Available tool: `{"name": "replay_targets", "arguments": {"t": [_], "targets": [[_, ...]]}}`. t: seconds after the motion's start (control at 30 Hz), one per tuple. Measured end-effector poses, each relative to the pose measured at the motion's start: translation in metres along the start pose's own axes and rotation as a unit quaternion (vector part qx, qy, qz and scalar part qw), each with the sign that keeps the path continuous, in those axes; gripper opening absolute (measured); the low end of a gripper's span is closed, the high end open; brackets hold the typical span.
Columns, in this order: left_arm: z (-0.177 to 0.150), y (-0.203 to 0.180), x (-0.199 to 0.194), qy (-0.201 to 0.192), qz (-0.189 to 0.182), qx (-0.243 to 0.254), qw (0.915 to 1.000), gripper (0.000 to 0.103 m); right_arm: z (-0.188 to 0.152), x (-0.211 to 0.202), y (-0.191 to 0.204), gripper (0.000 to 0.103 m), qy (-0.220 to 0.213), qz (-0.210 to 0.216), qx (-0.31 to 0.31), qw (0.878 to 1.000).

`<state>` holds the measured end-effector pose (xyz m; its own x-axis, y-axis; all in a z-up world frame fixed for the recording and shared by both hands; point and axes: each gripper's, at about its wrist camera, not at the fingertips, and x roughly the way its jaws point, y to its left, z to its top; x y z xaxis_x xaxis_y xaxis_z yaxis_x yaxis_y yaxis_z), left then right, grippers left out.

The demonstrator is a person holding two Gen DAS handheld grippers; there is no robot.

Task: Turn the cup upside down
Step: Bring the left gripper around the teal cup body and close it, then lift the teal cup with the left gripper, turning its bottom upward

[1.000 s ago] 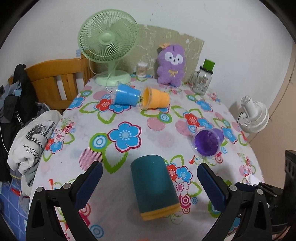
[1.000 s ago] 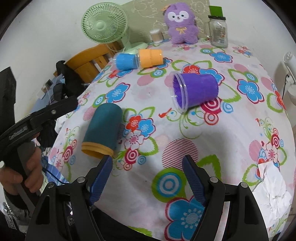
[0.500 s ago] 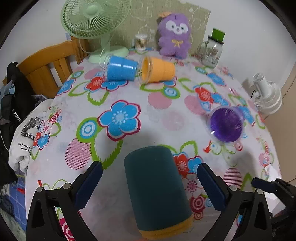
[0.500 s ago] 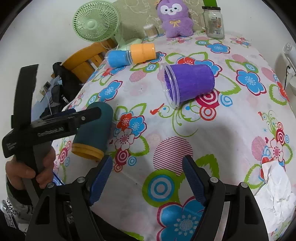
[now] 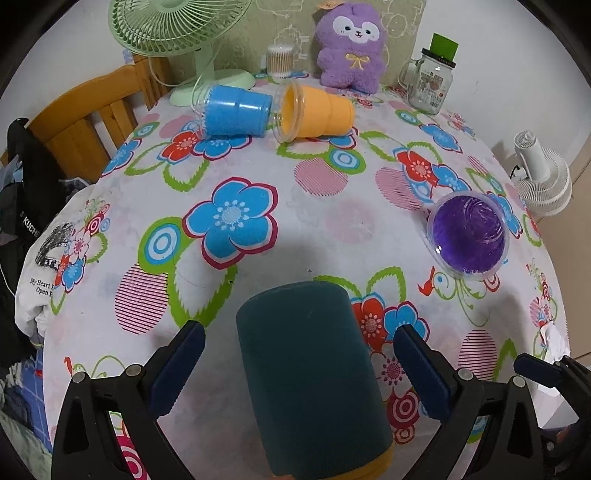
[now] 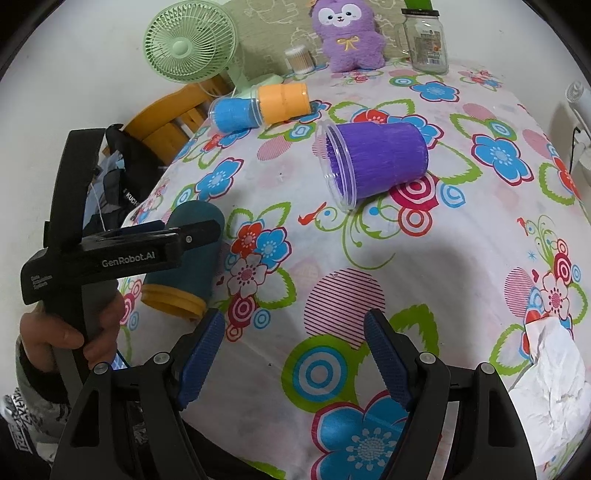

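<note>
A dark teal cup (image 5: 310,373) with a yellow rim lies on its side on the flowered tablecloth, rim toward me; it also shows in the right wrist view (image 6: 188,258). My left gripper (image 5: 299,339) is open, its blue pads on either side of the cup, apart from it. A purple cup (image 6: 373,162) lies on its side mid-table, also in the left wrist view (image 5: 468,236). A blue cup (image 5: 236,110) and an orange cup (image 5: 317,110) lie on their sides at the back. My right gripper (image 6: 295,332) is open and empty near the table's front edge.
At the back stand a green fan (image 5: 177,29), a purple plush toy (image 5: 351,44), a glass jar with a green lid (image 5: 430,81) and a cotton-swab jar (image 5: 279,61). A wooden chair (image 5: 88,122) is at the left, a white fan (image 5: 543,181) at the right. Crumpled white tissue (image 6: 550,376) lies at the right edge.
My left gripper has moved forward and down, so its open pads now flank the teal cup. The right gripper has shifted slightly closer to the table.
</note>
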<state>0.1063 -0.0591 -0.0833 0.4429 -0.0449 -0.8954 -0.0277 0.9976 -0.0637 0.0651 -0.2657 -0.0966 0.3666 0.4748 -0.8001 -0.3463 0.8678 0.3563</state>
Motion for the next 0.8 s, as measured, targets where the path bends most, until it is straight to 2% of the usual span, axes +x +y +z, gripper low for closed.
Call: {"name": "replay_targets", "arguments": {"t": [0.23, 0.3, 0.47, 0.8], "targets": [[-0.0003, 0.0018, 0.0039, 0.007, -0.003, -0.005, 1.0, 0.102, -0.0018, 0.0019, 0.0023, 0.08, 0.004, 0.002, -0.002, 1.0], [-0.0009, 0.0032, 0.0043, 0.009, -0.008, -0.008, 0.9999, 0.091, -0.002, 0.0025, 0.003, 0.08, 0.005, 0.002, -0.003, 1.0], [-0.0016, 0.0043, 0.0075, 0.019, -0.016, -0.01, 0.9997, 0.076, -0.0021, 0.0028, 0.0046, 0.08, 0.004, 0.003, -0.004, 1.0], [-0.0034, 0.0065, -0.002, 0.006, -0.032, -0.017, 0.9993, 0.072, -0.004, 0.0036, 0.0084, 0.08, 0.007, 0.005, -0.008, 1.0]]}}
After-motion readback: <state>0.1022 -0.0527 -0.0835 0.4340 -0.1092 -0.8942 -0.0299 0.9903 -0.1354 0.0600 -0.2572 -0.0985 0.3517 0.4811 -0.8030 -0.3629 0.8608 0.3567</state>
